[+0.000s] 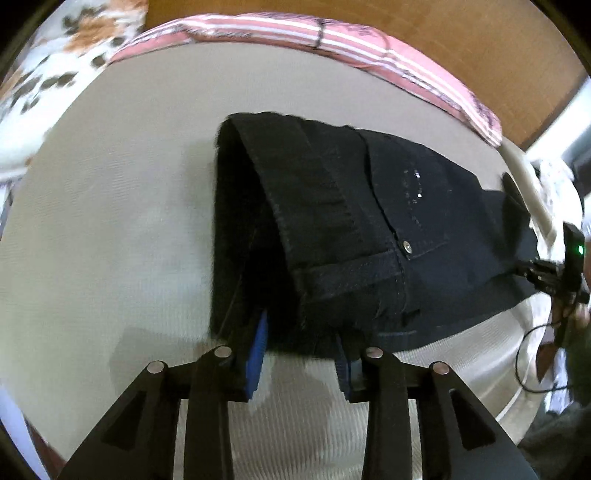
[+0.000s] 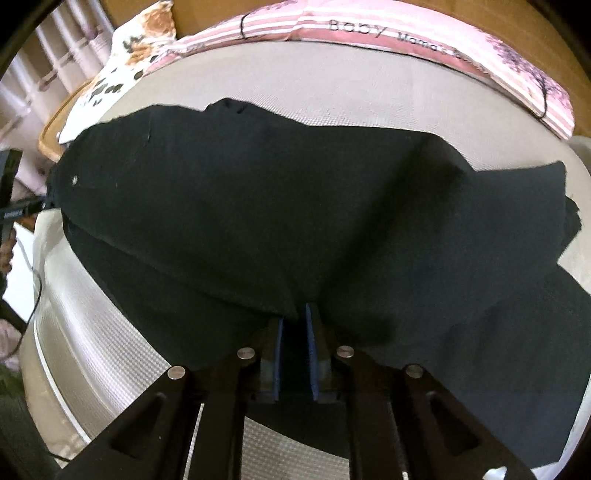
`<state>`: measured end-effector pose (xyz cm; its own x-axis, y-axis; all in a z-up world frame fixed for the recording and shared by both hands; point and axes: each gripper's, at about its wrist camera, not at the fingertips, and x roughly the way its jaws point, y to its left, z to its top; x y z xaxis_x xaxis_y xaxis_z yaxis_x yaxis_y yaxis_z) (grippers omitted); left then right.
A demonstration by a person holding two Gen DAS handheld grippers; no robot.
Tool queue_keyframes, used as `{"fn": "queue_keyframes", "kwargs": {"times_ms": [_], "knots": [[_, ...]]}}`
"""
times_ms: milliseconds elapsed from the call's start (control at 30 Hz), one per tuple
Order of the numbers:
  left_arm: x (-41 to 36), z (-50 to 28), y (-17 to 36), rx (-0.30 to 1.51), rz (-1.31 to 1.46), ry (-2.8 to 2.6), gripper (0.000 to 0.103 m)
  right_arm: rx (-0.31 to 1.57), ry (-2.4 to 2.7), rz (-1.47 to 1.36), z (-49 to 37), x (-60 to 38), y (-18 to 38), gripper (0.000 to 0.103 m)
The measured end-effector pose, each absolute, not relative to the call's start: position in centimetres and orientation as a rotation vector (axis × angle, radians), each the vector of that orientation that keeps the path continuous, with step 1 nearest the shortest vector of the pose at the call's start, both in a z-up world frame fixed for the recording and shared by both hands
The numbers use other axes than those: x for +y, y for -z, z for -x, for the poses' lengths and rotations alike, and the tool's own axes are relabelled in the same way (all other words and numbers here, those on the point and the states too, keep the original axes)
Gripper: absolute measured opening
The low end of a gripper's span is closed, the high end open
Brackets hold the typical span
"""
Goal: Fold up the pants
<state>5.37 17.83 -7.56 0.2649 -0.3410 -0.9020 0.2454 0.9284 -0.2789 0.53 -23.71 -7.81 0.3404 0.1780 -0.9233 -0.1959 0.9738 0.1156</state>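
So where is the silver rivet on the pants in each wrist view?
Left wrist view: the rivet sits right of centre, at a pocket corner just above the waistband of the pants.
Right wrist view: the rivet is a small silver dot far left, near the edge of the pants.
Shared landmark: the pink striped pillow along the top of both views.

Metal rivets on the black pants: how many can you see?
1, a silver rivet at the pocket corner near the waistband of the pants. Others may be hidden in folds.
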Motion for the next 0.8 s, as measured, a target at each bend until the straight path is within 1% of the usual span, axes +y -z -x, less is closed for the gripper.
{"fn": "queue_keyframes", "kwargs": {"times_ms": [33,67,133,267,433,467,800], "knots": [[18.3,-5.2,7.3,1.254,0.117,0.380,0.037,1.190,-0.241,0.004,-0.3,-23.6,7.5,0.019],[18.8,-5.3,7.2,1.265,0.145,0.367,0.037,1.184,-0.240,-0.002,-0.1,-23.6,7.2,0.026],[20.0,-4.6,6.5,1.271,0.252,0.361,0.038,1.166,-0.244,-0.027,0.5,-23.8,6.5,0.035],[21.0,-3.4,6.0,1.281,0.493,0.415,0.038,1.123,-0.249,-0.111,1.7,-25.1,5.3,0.036],[19.9,-3.4,7.6,1.284,0.716,0.420,0.038,1.097,-0.207,-0.263,2.2,-26.9,5.1,0.036],[19.7,-3.8,7.8,1.283,0.734,0.414,0.038,1.097,-0.197,-0.313,2.3,-27.5,5.3,0.038],[18.5,-5.0,8.5,1.260,0.831,0.334,0.038,1.063,-0.054,-0.668,3.0,-32.4,8.0,0.038]]}}
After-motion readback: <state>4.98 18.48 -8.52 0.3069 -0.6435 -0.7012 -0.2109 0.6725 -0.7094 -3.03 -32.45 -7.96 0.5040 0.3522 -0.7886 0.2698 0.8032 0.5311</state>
